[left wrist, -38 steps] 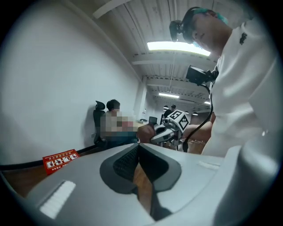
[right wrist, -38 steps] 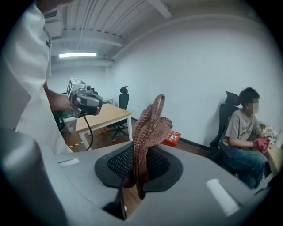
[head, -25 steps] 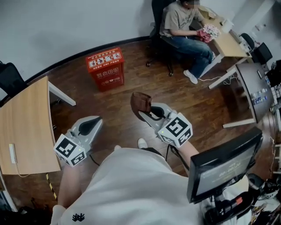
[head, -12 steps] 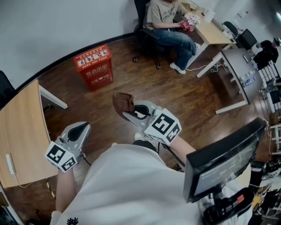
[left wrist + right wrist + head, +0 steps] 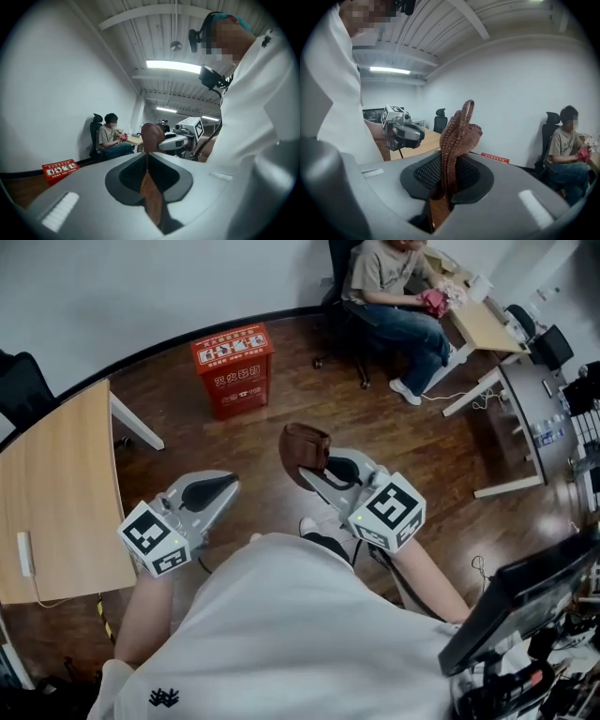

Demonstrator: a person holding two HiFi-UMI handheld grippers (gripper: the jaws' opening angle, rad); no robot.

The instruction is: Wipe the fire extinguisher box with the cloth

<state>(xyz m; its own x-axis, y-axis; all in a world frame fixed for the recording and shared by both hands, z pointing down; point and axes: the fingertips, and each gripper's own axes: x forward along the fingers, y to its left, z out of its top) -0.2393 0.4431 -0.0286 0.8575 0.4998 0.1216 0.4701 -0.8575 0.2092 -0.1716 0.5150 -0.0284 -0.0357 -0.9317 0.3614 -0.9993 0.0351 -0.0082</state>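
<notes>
Red against the dark wooden floor by the wall, the fire extinguisher box (image 5: 232, 369) is still well apart from us. Over the last second only our view has swung, so we judge wiping has not begun. Our left gripper (image 5: 228, 487) hangs with jaws together and empty, while our right gripper (image 5: 317, 465) stays clamped on the brown knitted cloth (image 5: 303, 446).

Your head camera looks steeply down: floor (image 5: 281, 427) and both claws near, fire extinguisher box (image 5: 232, 367) farther off by wall (image 5: 141, 287). Camera on left claw (image 5: 228, 486) sits close behind its jaws, faces across at right claw (image 5: 309, 472). Camera on right claw faces opposite way at left claw, cloth (image 5: 457, 136) crowding centre. All three views share box and seated person (image 5: 394, 287).
</notes>
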